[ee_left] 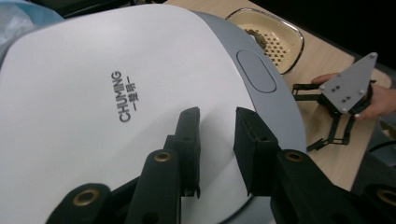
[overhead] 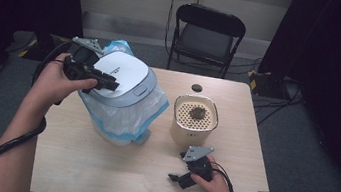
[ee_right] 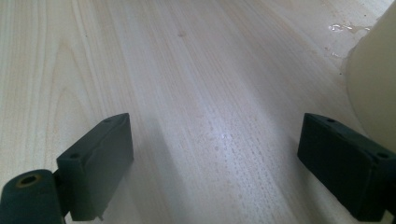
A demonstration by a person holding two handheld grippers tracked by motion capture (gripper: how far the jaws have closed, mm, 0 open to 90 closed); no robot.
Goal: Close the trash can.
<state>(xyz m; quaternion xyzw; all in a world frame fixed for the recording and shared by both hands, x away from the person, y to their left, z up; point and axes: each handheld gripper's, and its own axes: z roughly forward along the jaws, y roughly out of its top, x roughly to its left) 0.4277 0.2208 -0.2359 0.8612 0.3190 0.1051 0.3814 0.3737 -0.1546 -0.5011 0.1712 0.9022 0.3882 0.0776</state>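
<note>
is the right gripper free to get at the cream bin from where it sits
Probably yes. The right gripper rests on the table with jaws wide open and nothing between them, just in front of the cream bin; bare wood lies between.

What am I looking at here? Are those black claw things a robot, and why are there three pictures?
No robot: a person holds a hand-held claw, called a gripper, in each hand. One camera looks down from above the table; the other two ride on the grippers and look along their black jaws.

On the table stands a bin with a white lid and a plastic bag around it. To its right is a cream tub with a perforated top and a dark clump on it.

The left gripper is over the lid, its jaws drawn close with only a narrow gap; nothing is between them. The right gripper rests low over the bare table beside the tub, jaws wide apart, holding nothing.
</note>
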